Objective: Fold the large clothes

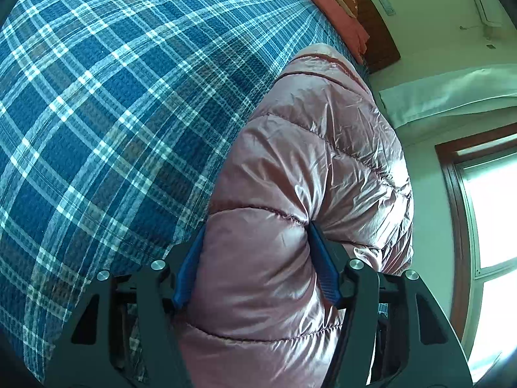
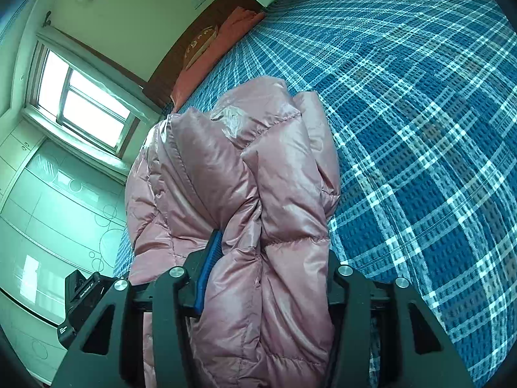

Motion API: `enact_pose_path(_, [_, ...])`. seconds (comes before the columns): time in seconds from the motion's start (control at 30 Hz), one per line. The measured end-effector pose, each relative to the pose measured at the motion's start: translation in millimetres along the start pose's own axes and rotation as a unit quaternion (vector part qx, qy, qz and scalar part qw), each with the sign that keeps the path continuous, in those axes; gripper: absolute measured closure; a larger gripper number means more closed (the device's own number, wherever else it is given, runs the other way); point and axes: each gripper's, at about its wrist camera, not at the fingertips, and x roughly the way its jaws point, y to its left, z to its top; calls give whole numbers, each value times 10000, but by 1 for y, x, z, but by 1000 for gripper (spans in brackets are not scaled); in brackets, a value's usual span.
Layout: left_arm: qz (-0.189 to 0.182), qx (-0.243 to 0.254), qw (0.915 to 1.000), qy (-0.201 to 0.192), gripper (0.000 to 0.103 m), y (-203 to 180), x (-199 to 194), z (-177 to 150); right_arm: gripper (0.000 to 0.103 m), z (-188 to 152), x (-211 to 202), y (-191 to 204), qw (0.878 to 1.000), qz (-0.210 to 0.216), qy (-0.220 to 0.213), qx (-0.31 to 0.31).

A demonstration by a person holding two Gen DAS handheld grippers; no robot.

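A shiny pink quilted down jacket (image 1: 310,161) lies bunched on a bed with a blue plaid cover (image 1: 113,113). My left gripper (image 1: 255,239) is shut on a thick fold of the jacket, with its blue pads (image 1: 323,268) pressed into both sides. In the right wrist view the same jacket (image 2: 226,177) fills the middle, folded in several layers. My right gripper (image 2: 268,258) is shut on it too; one blue pad (image 2: 208,268) shows on the left and the other is hidden under the fabric. The plaid cover (image 2: 420,129) spreads to the right.
A salmon-coloured pillow or blanket (image 2: 213,51) and a dark wooden headboard (image 1: 378,35) lie at the bed's far end. A window (image 2: 87,106) and pale wardrobe doors (image 2: 48,220) stand beyond the bed's edge. A black device (image 2: 80,294) sits near the right gripper's left side.
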Motion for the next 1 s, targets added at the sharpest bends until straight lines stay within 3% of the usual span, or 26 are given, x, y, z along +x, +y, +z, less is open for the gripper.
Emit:
enact_pose_path(0.2, [68,301,9995,-102,56,-8,-7,-3,69,-13,-13,2,9997,152,-191,-8])
enact_pose_path(0.4, [135,632,9973,-360,59,-12,-26,3,73,-22,-20,15,9987,440,-264,0])
enact_pose_path(0.8, [389,633,9927,-949,60,28,-73,70,77,-28,56,74,9947,1025,102,21])
enact_pose_path(1.0, [377,399,9953,-799,60,57,-69,91,77,-33,76,84,9955,898,269,-107])
